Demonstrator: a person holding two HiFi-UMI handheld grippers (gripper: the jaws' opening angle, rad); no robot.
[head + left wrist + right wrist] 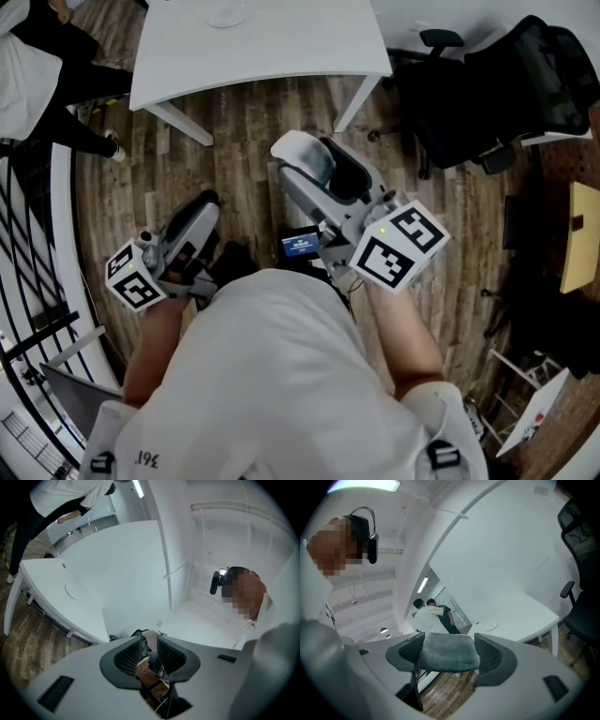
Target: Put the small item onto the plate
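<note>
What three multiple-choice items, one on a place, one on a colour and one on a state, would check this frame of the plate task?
1. Where is the plate?
A. in a sink
B. on a shelf
C. on the white table

2. What colour is the soft item in the right tongs?
A. red
B. grey
C. yellow

3. How do the right tongs stand?
A. shut on the soft item
B. wide open and empty
C. shut with nothing between them

Key:
1 C: the right gripper view shows the plate lying on the tabletop.
2 B: the item is a fuzzy grey pad with a bluish cast.
3 A: both jaws press against the item's sides.
</note>
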